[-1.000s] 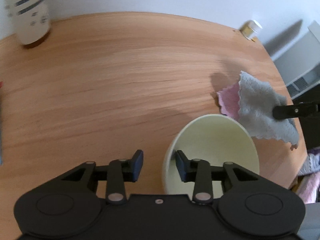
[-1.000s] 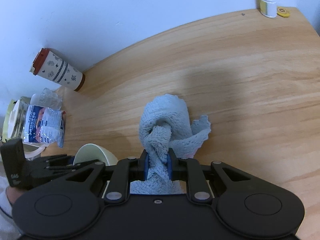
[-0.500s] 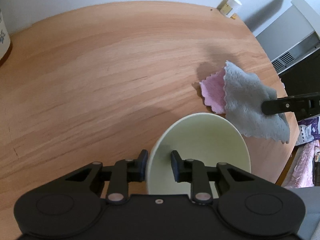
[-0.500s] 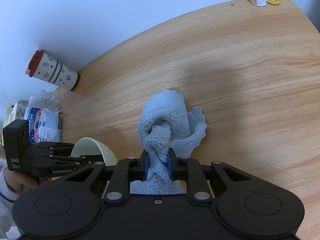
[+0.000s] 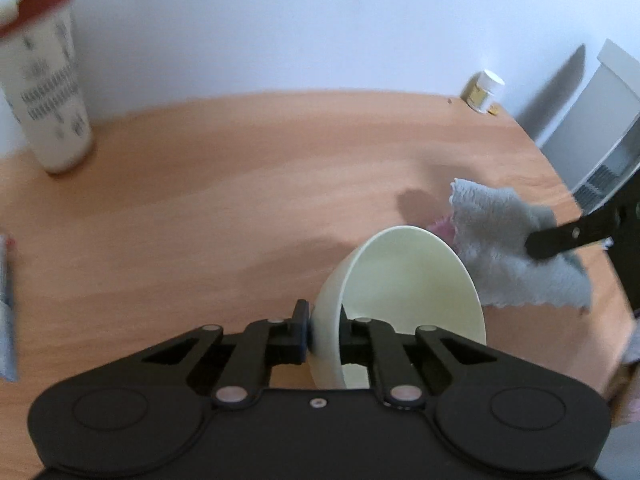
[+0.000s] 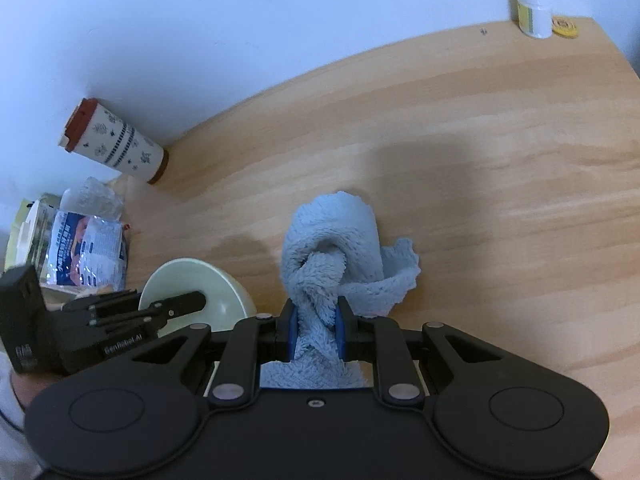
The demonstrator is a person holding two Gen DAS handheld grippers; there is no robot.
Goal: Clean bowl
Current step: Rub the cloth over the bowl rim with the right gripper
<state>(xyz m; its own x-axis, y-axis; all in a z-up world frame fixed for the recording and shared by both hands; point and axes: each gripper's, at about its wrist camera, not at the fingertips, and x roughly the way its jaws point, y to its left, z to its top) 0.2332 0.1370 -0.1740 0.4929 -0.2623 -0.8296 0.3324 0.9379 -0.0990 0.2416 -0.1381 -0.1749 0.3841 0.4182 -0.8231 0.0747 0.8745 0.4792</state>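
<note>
Left wrist view: we are looking forward along the left gripper (image 5: 324, 330), close over the wooden table (image 5: 224, 216), facing the wall. Right wrist view: we are looking down from slightly higher toward the same wall. Both views are sharing the bowl (image 5: 404, 296) (image 6: 192, 292), cloth (image 5: 504, 248) (image 6: 332, 256), patterned cup (image 5: 44, 92) (image 6: 114, 146) and white jar (image 5: 484, 90) (image 6: 534, 4).

We find the pale round bowl (image 5: 404, 292) tipped on the wooden table (image 5: 240, 200), its rim between the left gripper's (image 5: 323, 332) fingers. To its right the right gripper (image 6: 316, 326) pinches a fluffy grey-blue cloth (image 6: 332, 248). A patterned paper cup (image 5: 48, 100) stands far left by the wall, and a small white jar (image 6: 532, 4) stands at the far right corner.
</note>
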